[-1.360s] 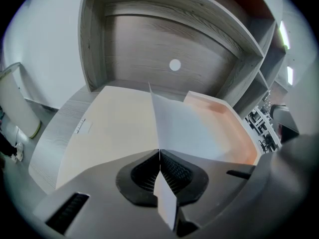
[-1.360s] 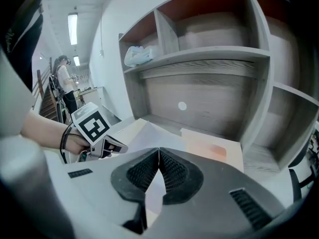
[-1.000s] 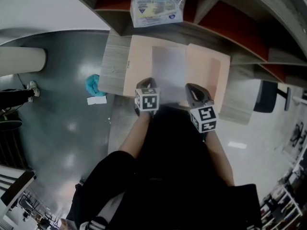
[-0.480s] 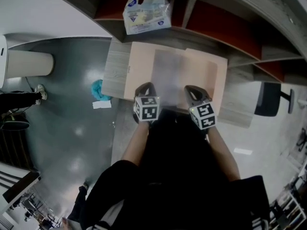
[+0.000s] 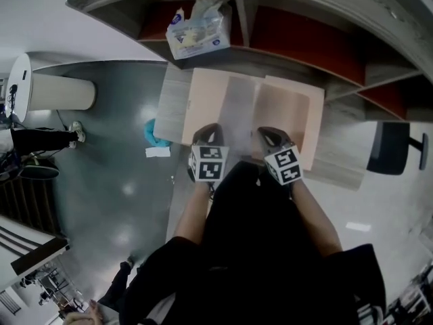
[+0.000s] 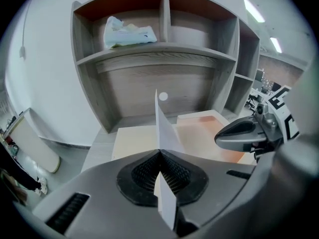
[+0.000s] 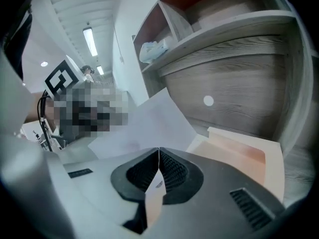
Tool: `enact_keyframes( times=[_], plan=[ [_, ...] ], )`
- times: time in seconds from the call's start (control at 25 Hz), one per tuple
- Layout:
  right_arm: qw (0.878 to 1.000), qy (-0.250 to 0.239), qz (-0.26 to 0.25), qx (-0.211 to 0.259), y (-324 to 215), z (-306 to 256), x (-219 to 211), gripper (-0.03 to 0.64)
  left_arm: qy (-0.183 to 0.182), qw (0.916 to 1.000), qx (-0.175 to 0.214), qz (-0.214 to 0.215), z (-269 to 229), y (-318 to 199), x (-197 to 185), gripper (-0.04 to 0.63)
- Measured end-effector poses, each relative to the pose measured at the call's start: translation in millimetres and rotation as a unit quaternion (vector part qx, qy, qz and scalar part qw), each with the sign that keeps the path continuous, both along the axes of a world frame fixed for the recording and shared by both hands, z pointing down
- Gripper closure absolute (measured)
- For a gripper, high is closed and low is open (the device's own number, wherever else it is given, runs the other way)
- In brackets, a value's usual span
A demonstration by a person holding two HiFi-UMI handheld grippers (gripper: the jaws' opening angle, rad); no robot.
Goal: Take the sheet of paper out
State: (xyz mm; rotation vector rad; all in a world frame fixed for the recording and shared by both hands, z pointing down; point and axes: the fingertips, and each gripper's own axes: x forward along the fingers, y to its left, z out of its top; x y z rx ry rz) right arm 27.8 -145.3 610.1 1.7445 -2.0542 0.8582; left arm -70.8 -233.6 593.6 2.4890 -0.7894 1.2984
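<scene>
Far left it's just floor, with a teal rag (image 5: pixel 154 133) and a white scrap (image 5: pixel 157 152) lying near the bench's (image 5: pixel 172 107) left edge. There's a plastic bag (image 5: pixel 197 29) on the shelf at the far side, above the bench.

On the bench there's a peach folder (image 5: pixel 206 90) lying open, which takes up most of the top.

The left tongs (image 5: pixel 208 133) sit at the folder's near edge and are clamped tight on the sheet (image 5: pixel 238 107). From the left gripper view the paper runs edge-on straight out from between the pads. From the head view the sheet lies over the middle of the folder, between its two halves, with its near edge in those tongs. I can't tell whether the far end is clear of the folder or resting on it.

Just right of that, the right tongs (image 5: pixel 270 137) are closed too. They're pinching a peach strip that looks like the near edge of the folder's right half. The white sheet shows off to their left.

Far right there's a dark chair (image 5: pixel 392 147) on the floor.
</scene>
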Motion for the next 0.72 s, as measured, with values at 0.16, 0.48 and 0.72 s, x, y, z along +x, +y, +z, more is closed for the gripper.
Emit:
enact_keyframes(
  times=[0.16, 0.48, 0.72],
  plan=[
    [0.999, -0.018, -0.025, 0.015, 0, 1, -5, 0.598, 0.010, 0.9999, 0.007, -0.007, -20, 4, 4, 0.551],
    [0.997, -0.056, -0.037, 0.042, -2, 2, -3, 0.597, -0.006, 0.9994, 0.030, 0.014, -55, 20, 15, 0.551],
    [0.995, -0.088, -0.028, 0.048, 2, 8, 1, 0.597, -0.021, 0.9980, 0.056, 0.020, -77, 32, 23, 0.552]
  ],
)
